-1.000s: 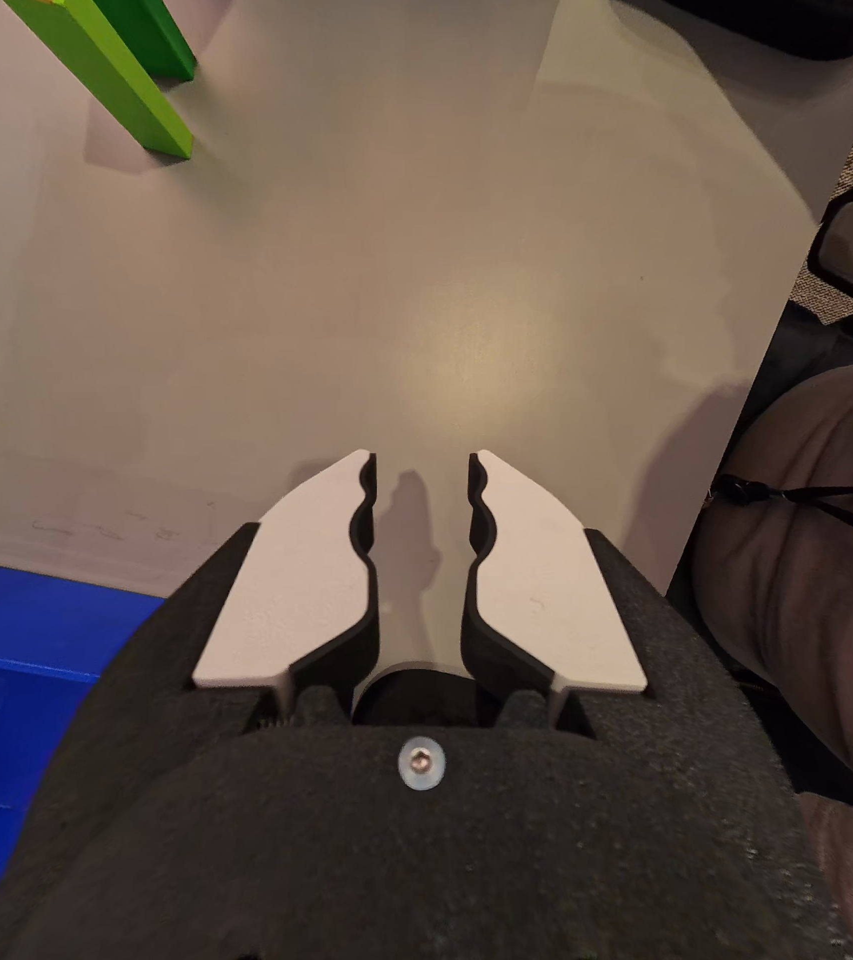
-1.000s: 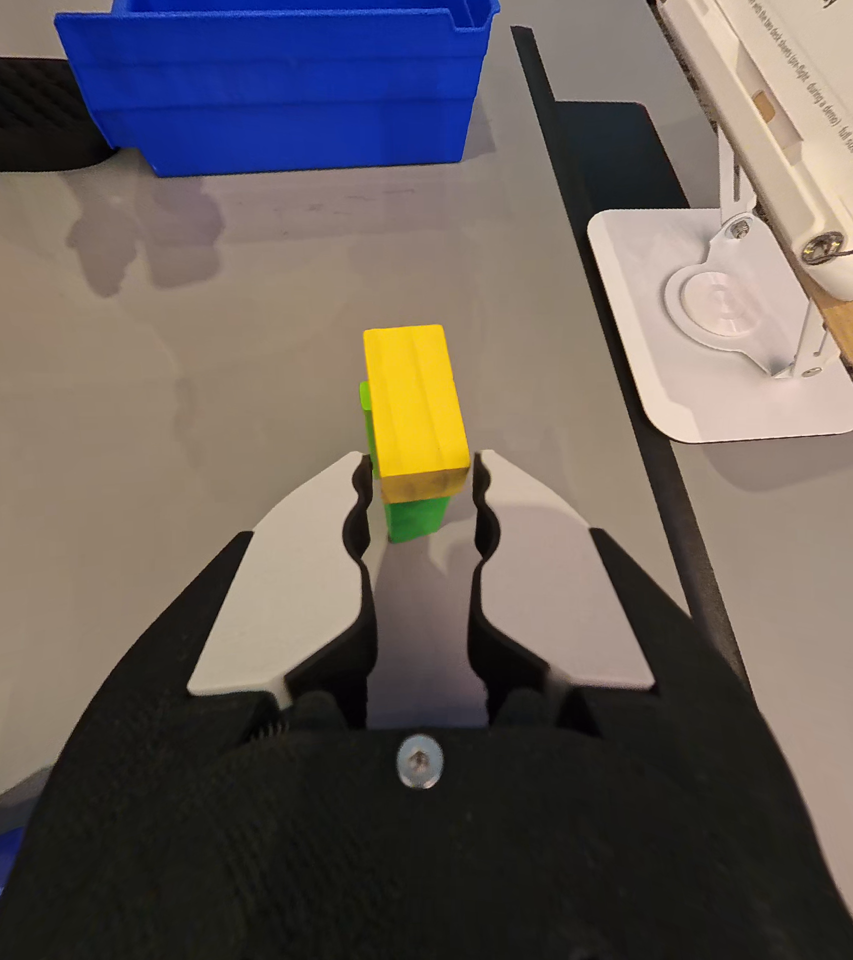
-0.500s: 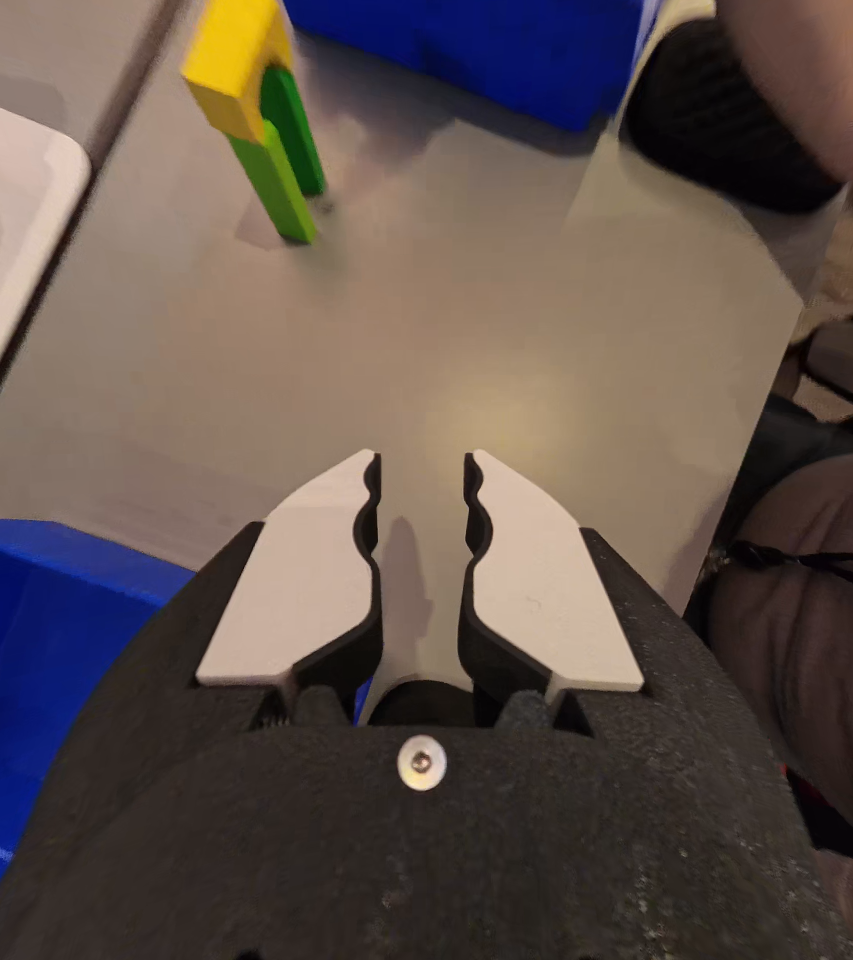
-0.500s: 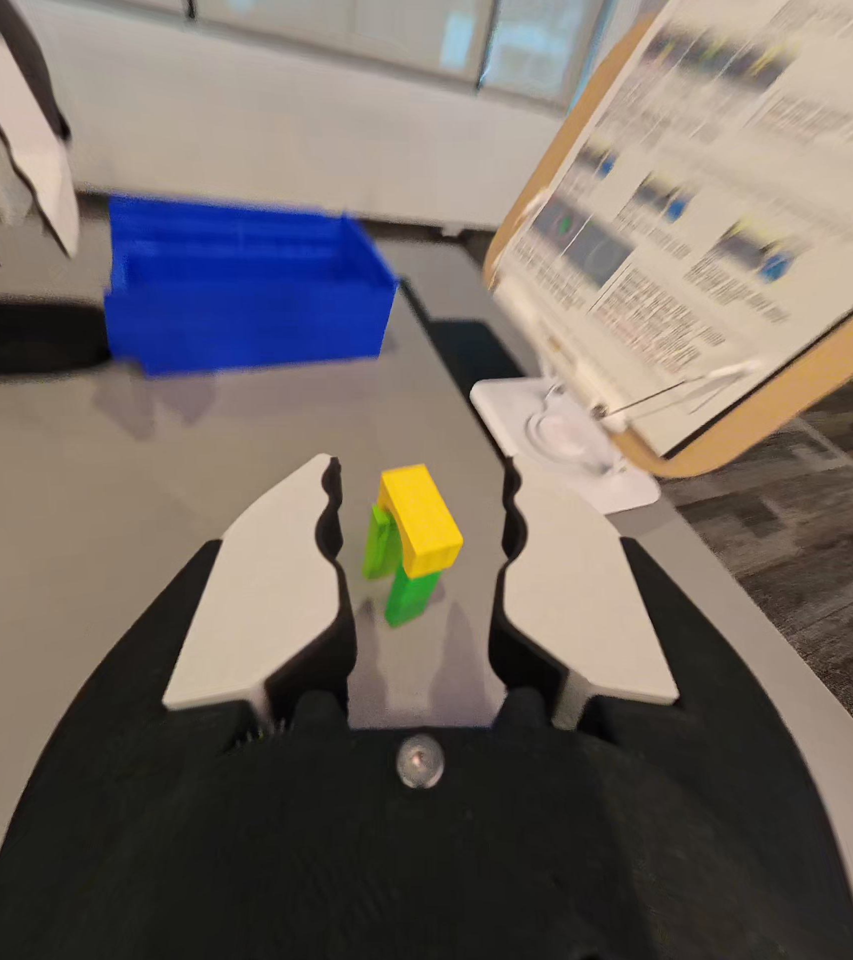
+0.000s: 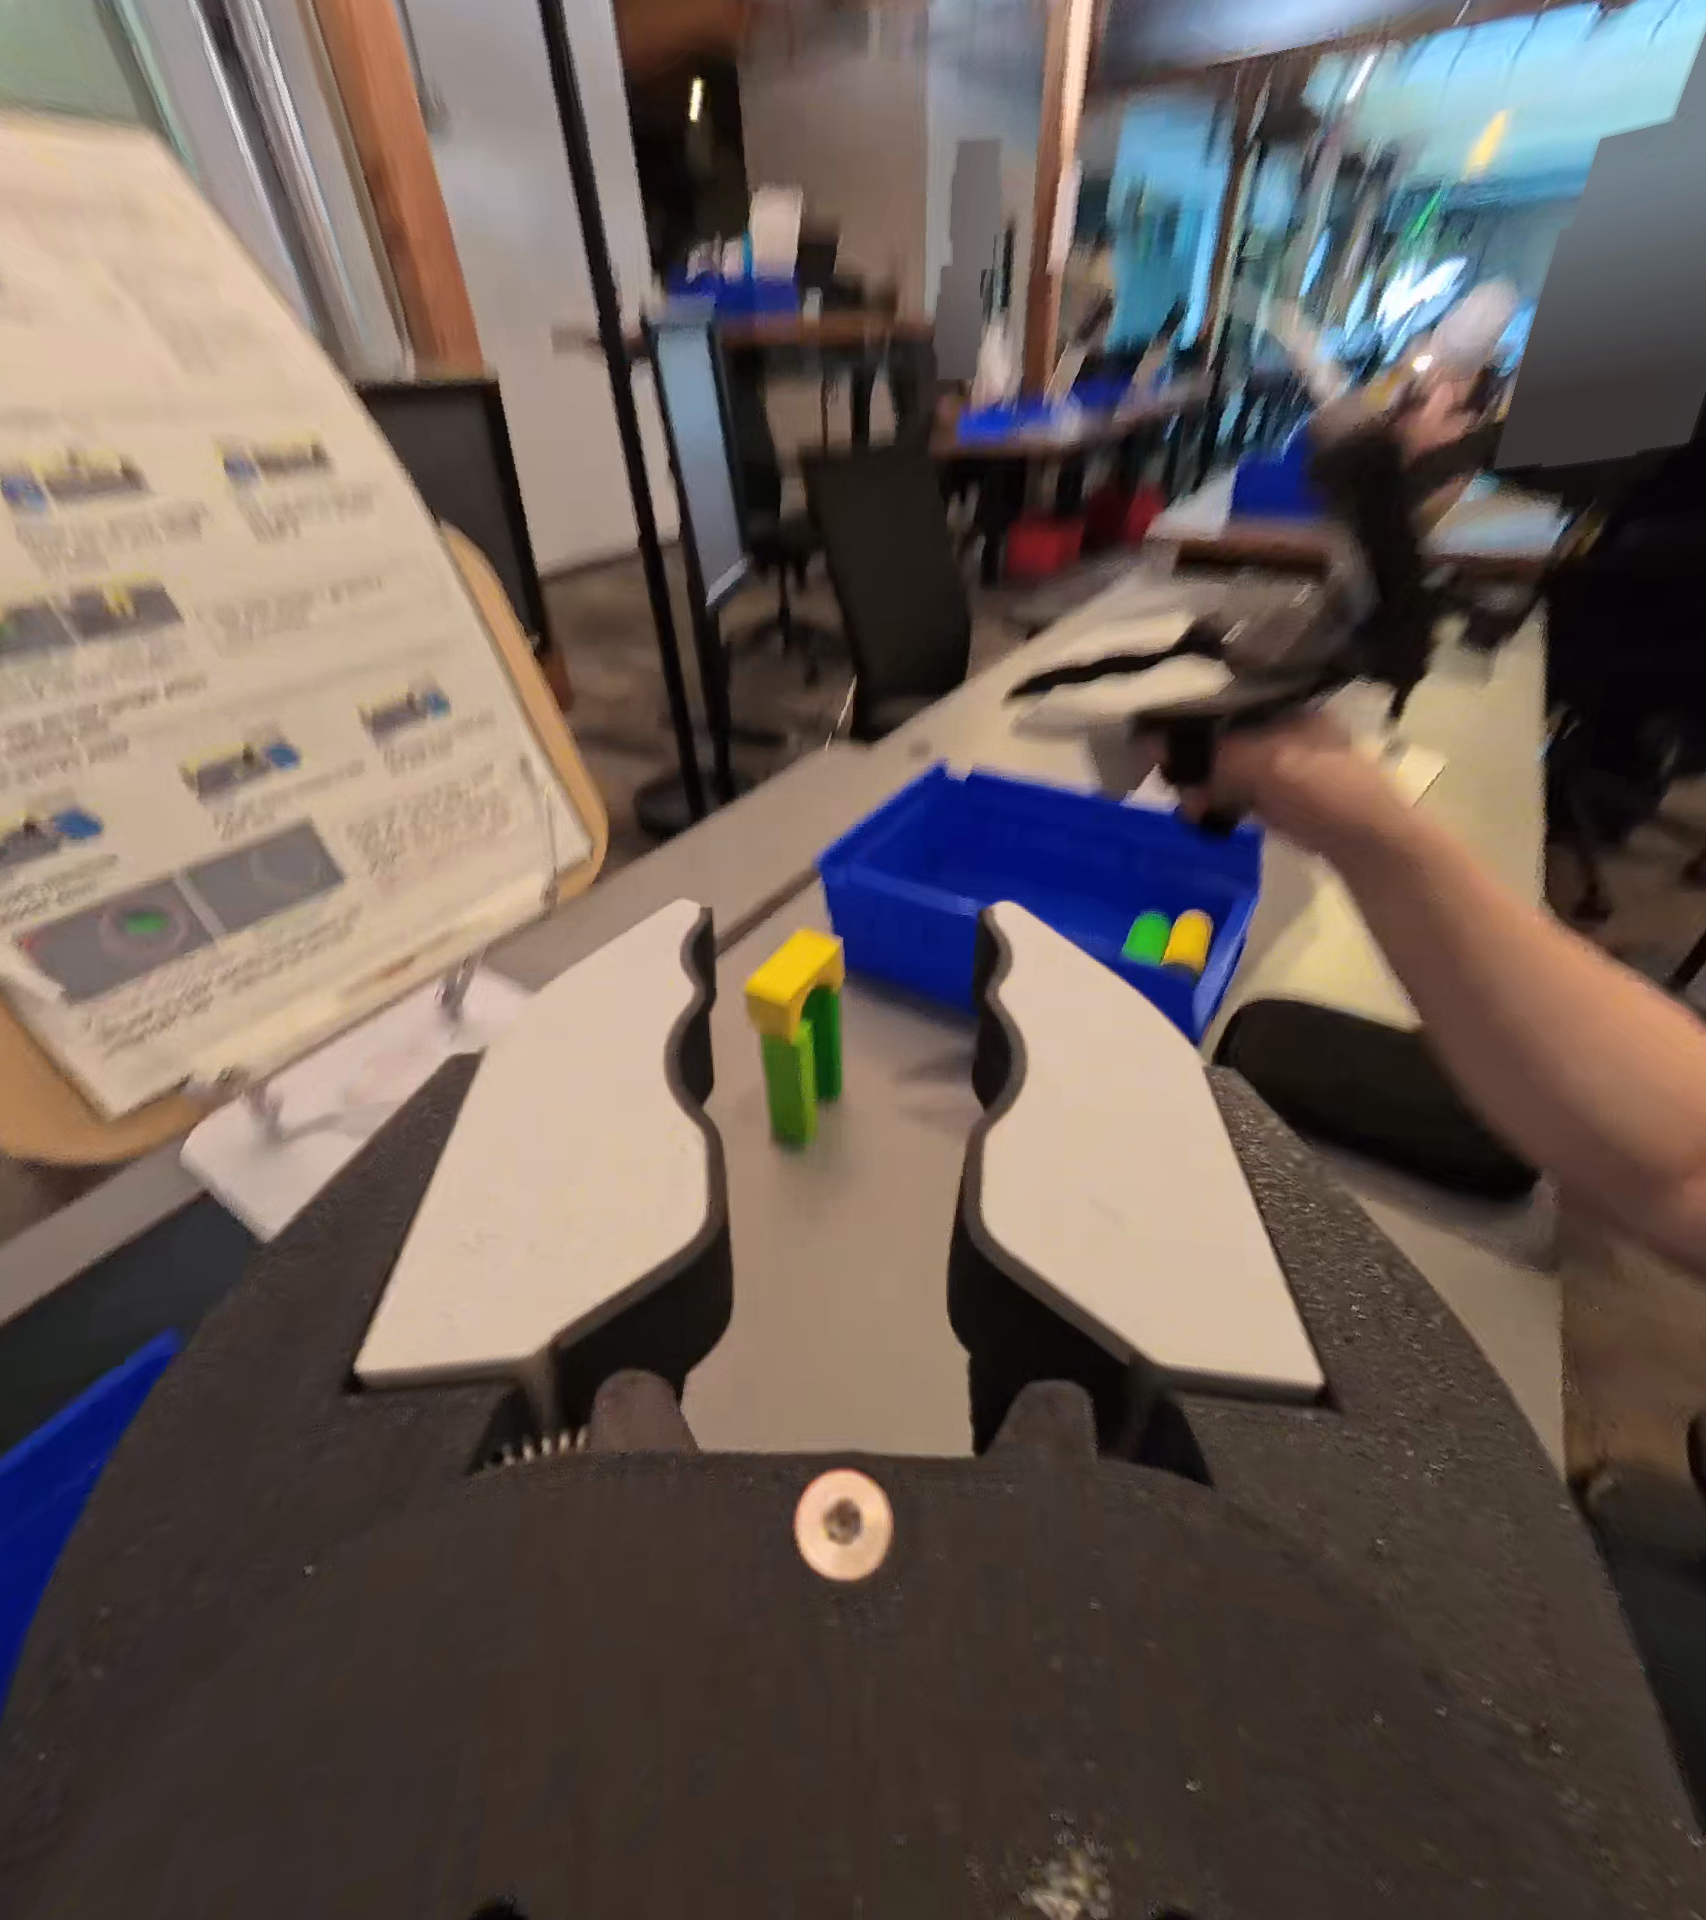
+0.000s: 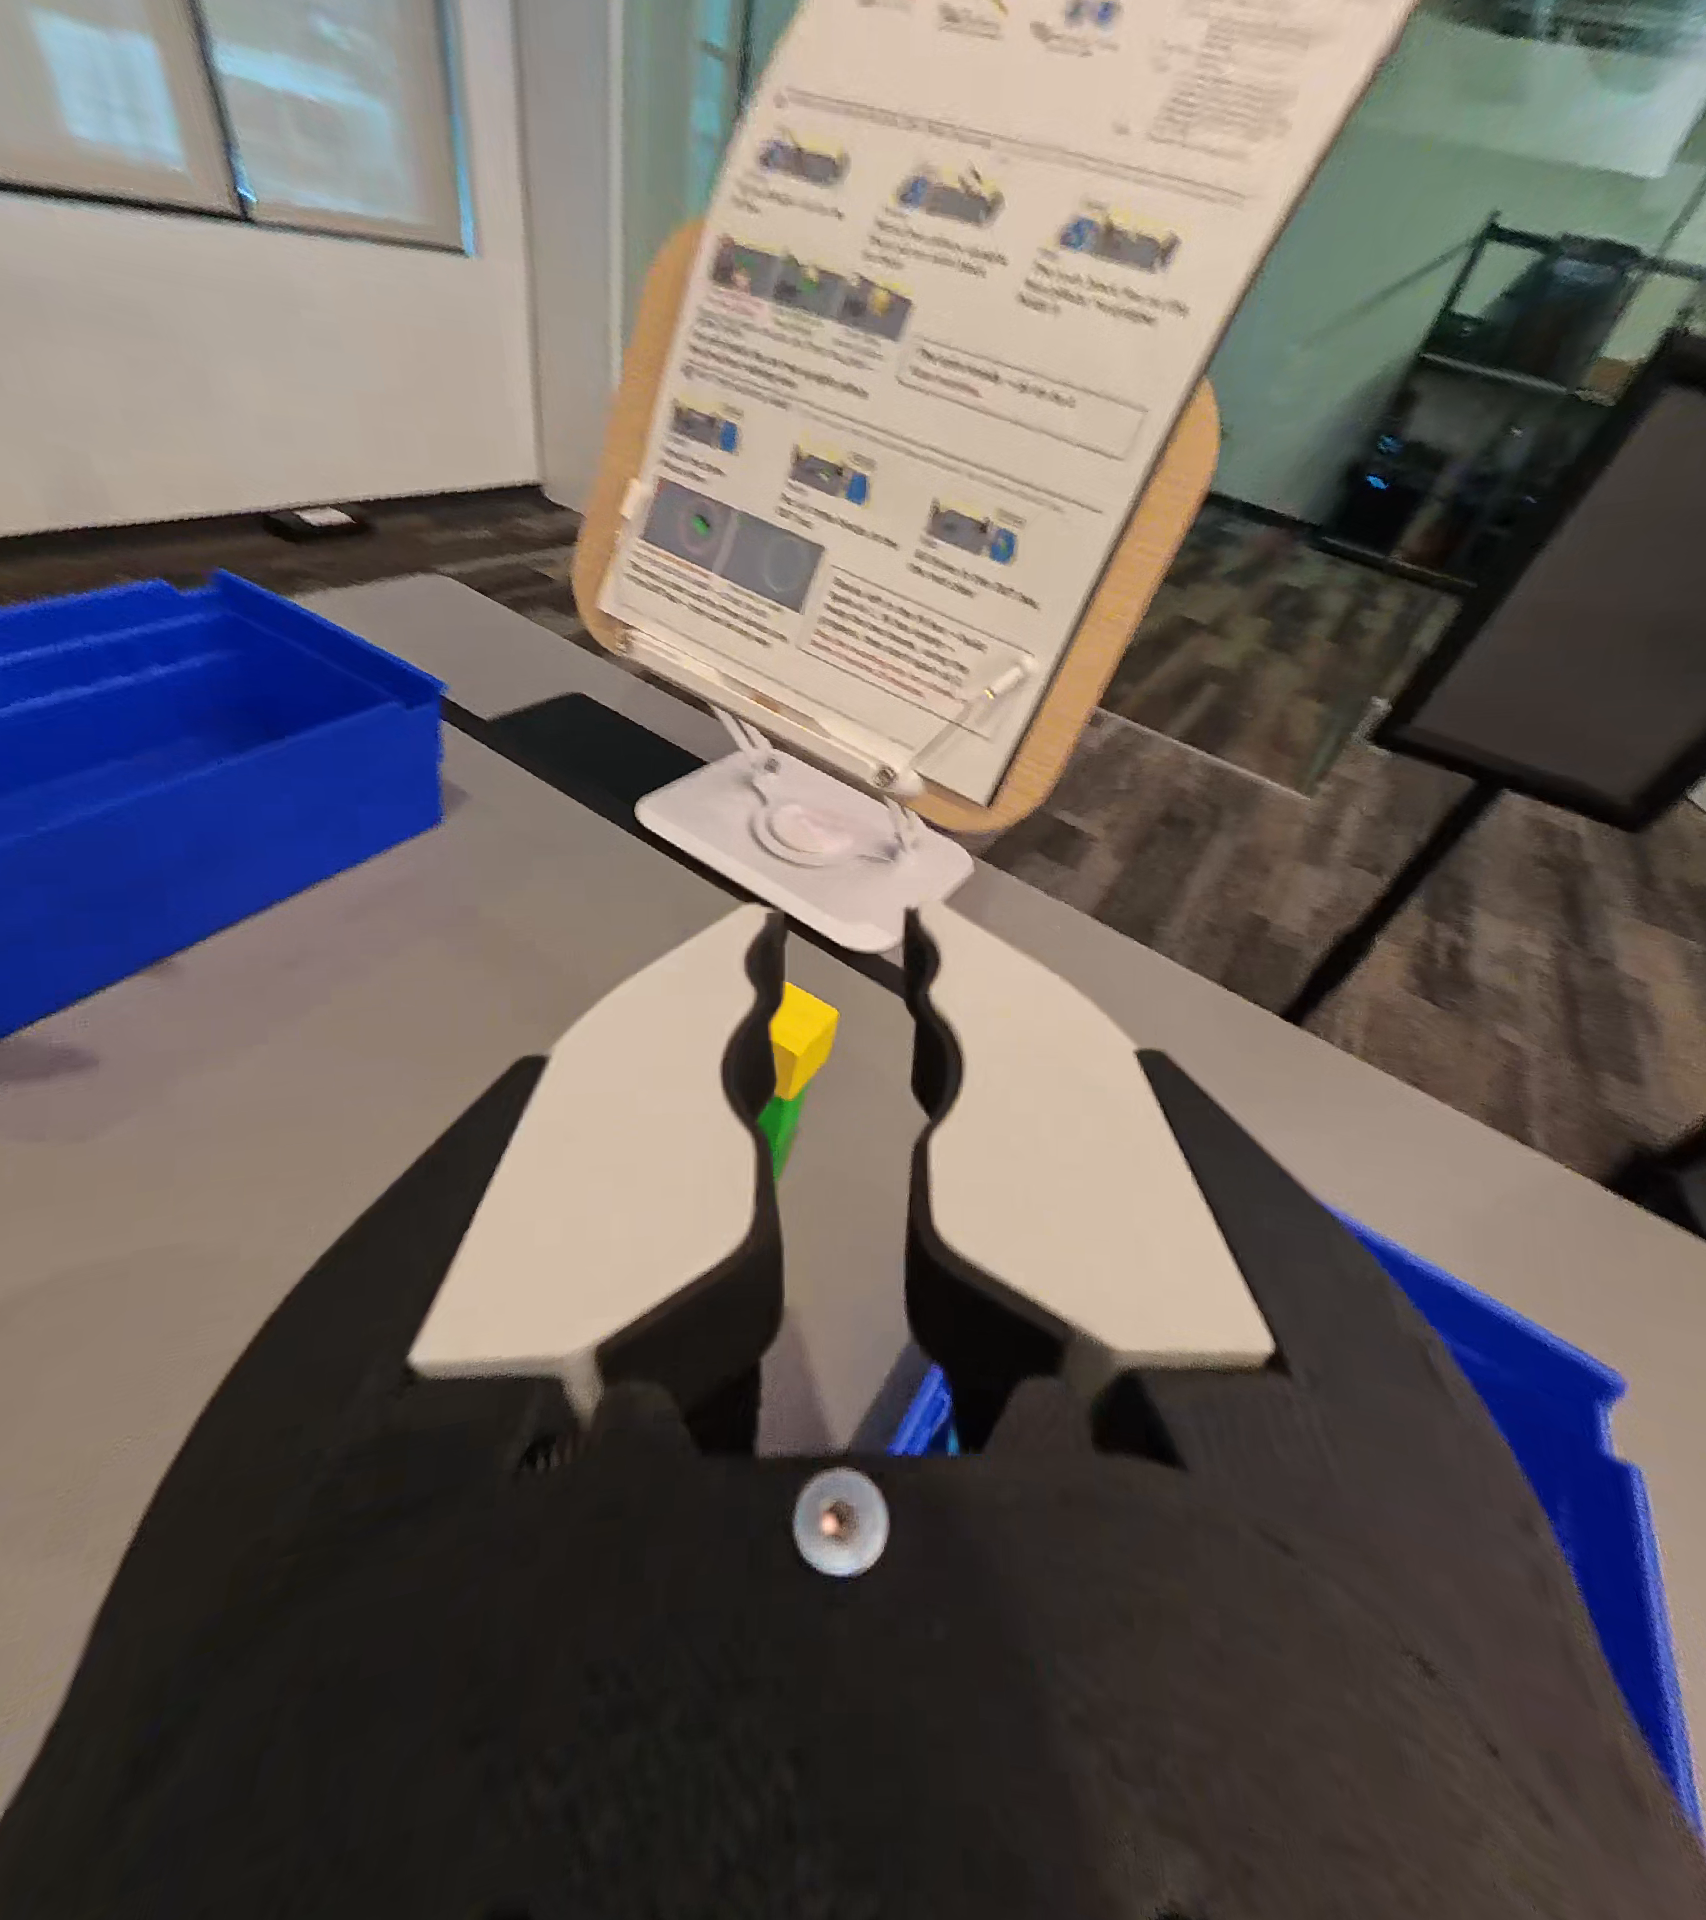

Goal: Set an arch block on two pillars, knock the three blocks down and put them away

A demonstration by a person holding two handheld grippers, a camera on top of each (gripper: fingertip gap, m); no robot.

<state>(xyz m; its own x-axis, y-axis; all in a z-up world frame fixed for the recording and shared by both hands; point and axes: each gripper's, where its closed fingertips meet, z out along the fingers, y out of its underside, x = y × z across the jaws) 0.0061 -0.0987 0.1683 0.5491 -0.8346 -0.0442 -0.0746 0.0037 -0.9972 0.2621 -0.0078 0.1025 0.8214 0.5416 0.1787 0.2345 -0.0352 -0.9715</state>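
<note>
So, the big change: both wrist views have been swung up from looking down at the table (image 5: 828, 1278) to looking level across it, and the right gripper (image 6: 841, 925) has been pulled back from the stack it was nearly touching a second ago. The yellow arch block (image 5: 793, 979) is seen resting on the two green pillars (image 5: 803, 1070), upright, out on the grey tabletop with nothing gripping it.

The left gripper (image 5: 841, 925) is held wide apart and empty, the arch framed in the gap but well beyond the tips. The right one is narrowed to a slim gap, also empty, with the stack showing between its fingers farther off. In the left view the right gripper is caught raised above the blue bin (image 5: 942, 894), though it's blurred there.

Judging by this, the build step can be counted as done, so the knock-down is probably what's being wound up. Putting away comes after; a green and a yellow piece already lie in that bin.
</note>
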